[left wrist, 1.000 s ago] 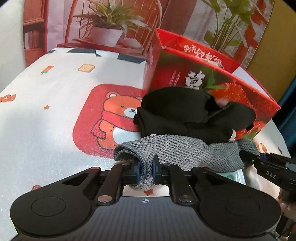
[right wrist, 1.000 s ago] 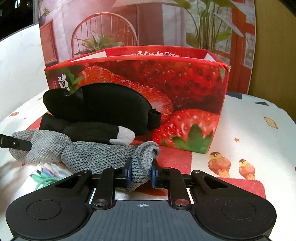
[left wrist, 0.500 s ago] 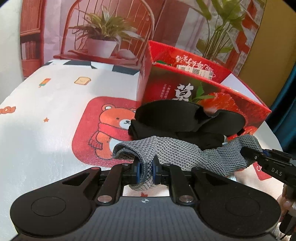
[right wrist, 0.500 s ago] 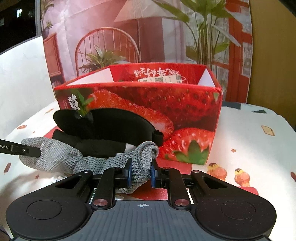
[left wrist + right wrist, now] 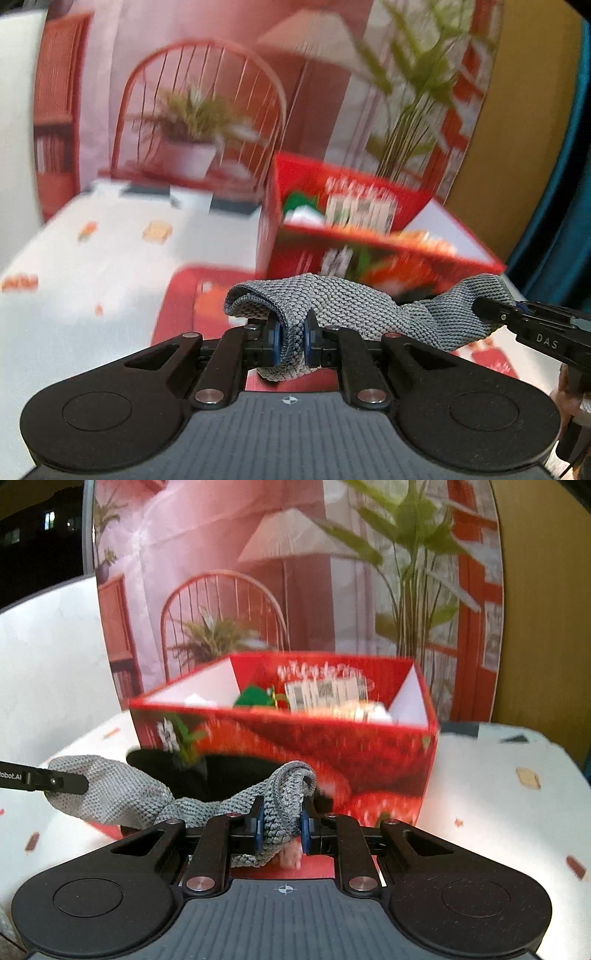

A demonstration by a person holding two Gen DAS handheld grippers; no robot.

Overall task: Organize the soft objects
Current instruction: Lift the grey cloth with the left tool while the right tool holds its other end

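Observation:
A grey knitted cloth (image 5: 354,302) hangs stretched between both grippers, above the table. My left gripper (image 5: 291,339) is shut on its left end. My right gripper (image 5: 280,825) is shut on its other end, a bunched fold (image 5: 291,775) showing over the pads. In the left wrist view the right gripper's fingers (image 5: 495,312) pinch the cloth at the right. In the right wrist view the left gripper's fingers (image 5: 55,781) hold the cloth (image 5: 122,797) at the left. Behind the cloth stands the open red strawberry box (image 5: 369,746), also in the left wrist view (image 5: 369,236), blurred.
A black soft item (image 5: 236,771) lies against the box's front. Green and white things (image 5: 255,698) sit inside the box. The white tablecloth (image 5: 92,280) carries a red printed patch (image 5: 184,314). A printed backdrop (image 5: 295,572) stands behind the table.
Both grippers have risen with the grey cloth, which has come off the table and the black items. The box's open top has come into view and the picture is blurred.

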